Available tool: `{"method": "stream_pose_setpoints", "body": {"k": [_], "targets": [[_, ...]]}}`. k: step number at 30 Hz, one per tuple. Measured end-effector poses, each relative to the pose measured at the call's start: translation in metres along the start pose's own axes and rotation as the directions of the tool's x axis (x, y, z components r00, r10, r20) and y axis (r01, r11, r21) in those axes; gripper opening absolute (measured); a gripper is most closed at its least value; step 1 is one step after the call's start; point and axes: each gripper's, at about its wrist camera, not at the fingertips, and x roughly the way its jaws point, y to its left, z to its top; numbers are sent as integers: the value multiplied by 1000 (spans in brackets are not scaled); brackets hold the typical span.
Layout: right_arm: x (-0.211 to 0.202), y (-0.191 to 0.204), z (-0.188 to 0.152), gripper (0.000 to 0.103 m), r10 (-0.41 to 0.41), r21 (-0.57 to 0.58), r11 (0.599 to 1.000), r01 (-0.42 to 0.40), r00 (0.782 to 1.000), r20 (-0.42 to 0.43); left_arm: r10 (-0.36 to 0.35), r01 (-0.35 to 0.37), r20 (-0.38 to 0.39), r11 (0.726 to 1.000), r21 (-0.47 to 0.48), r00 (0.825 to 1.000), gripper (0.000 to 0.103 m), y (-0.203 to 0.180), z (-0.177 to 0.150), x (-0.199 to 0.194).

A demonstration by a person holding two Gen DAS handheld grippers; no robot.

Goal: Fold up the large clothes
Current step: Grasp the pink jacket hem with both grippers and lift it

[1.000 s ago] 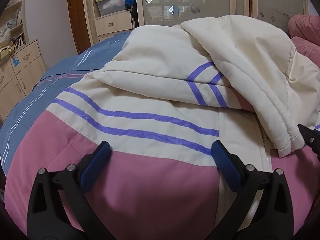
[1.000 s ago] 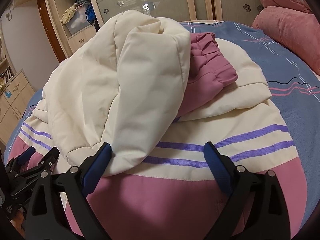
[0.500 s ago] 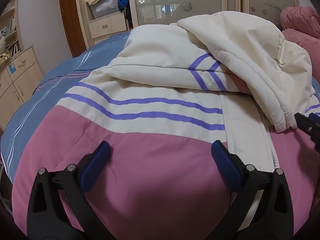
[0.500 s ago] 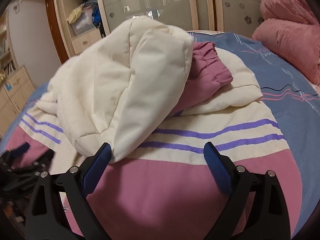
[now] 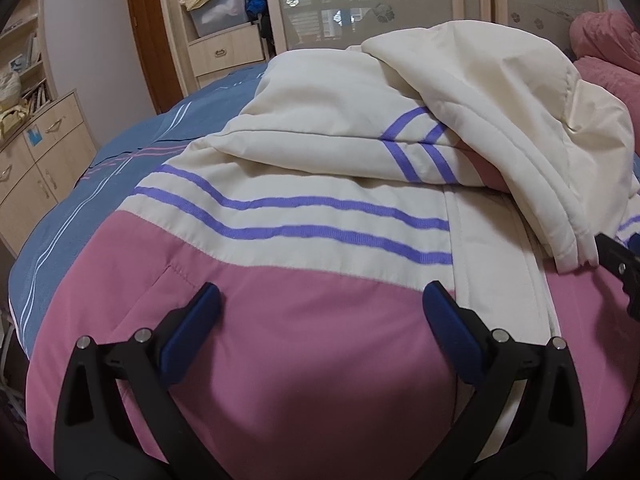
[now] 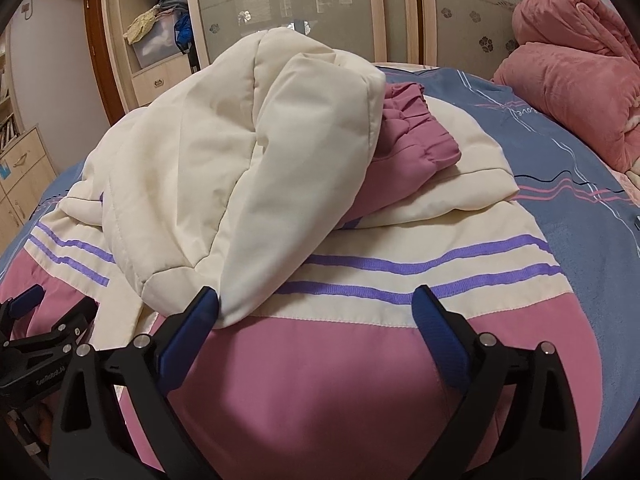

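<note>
A padded jacket (image 5: pixel 320 240), cream on top with purple stripes and pink below, lies spread on the bed. Its cream hood (image 6: pixel 260 168) is flopped forward over the chest, and a pink-cuffed sleeve (image 6: pixel 416 140) is folded beneath it. My left gripper (image 5: pixel 320 296) hovers open over the pink lower part with nothing between its pads. My right gripper (image 6: pixel 316 298) is open and its jaws are opening further. The hood's tip lies beside its left finger (image 6: pixel 196 316), not pinched. Each gripper shows at the edge of the other's view: the left gripper (image 6: pixel 24 308) and the right gripper (image 5: pixel 616 256).
The jacket rests on a blue striped bed sheet (image 6: pixel 580 220). Rolled pink blankets (image 6: pixel 568 92) sit at the bed's far right. Beyond the bed stand a wardrobe with glass doors (image 5: pixel 380 0) and a low drawer cabinet (image 5: pixel 40 160) on the left.
The left view has drawn back slightly, so its fingertips now lie over pink cloth instead of the stripe seam. The right jaws stand a touch wider; the hood's tip stays by the left finger.
</note>
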Motion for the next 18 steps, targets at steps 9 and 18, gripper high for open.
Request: {"method": "stream_pose_setpoints", "body": {"k": [9,18], "targets": [[-3,-4,4,102,31,-2,1000,-31,999,-25,-11,10,-47,1000,-16,999,101,9,10,-5],[-79,-80,-21,102,40,72,997,-40,999,5,13,-18,-75,997,-76,997,101,117,-16,-58]]}}
